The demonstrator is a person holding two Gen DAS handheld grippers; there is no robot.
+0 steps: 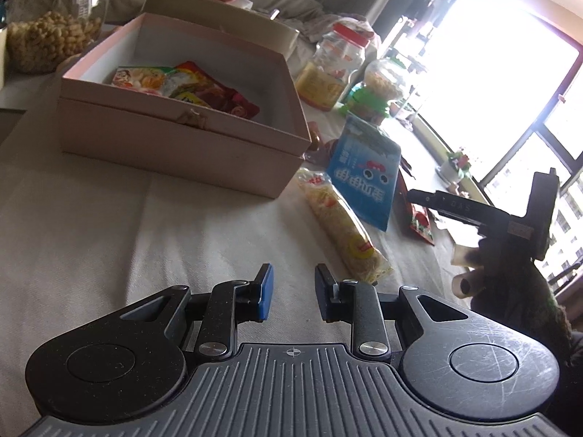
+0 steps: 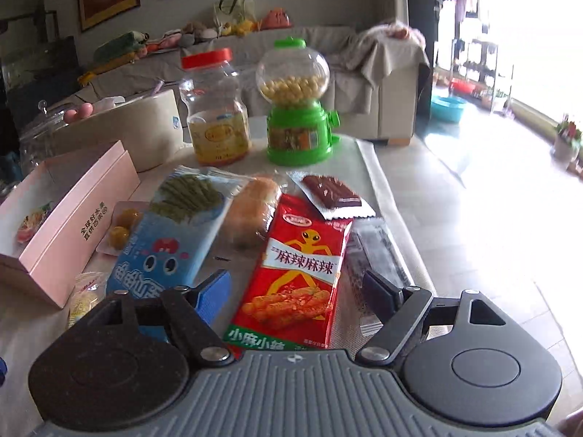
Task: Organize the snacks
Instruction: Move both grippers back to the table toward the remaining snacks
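Blue pads: my right gripper (image 2: 295,293) stands wide, with the red snack packet (image 2: 297,273) lying flat on the table between the pads and neither pad pressing on it.
My left gripper: (image 1: 293,293) narrow, nothing between the fingers, hanging over bare cloth.
Cloth: a pale tablecloth (image 1: 109,236) covers the table, creased under both hands.
Nearest loose snacks: a long yellow noodle packet (image 1: 342,225) just ahead of my left fingers; beside the red packet a blue snack bag (image 2: 175,240) on one side and a dark clear-wrapped packet (image 2: 379,255) on the other, its edge touching the red one.
Further loose snacks: a bread roll in clear wrap (image 2: 251,211) and a chocolate bar (image 2: 329,191) behind the red packet.
Pink box: (image 1: 175,138) open, beyond my left hand, with several packets already lying inside; this is where I judge the snacks belong.
Far end: a red-lidded jar (image 2: 215,109) and a green candy dispenser (image 2: 297,109) standing upright.
Step in hand: I judge I am about to close on the red packet.
Risk one: the packet lies flat, so my pads may slide over the foil and pinch nothing.
Risk two: the dark packet touches it and may be dragged along.
Risk three: the blue bag sits close against my left-side pad and could be nudged.
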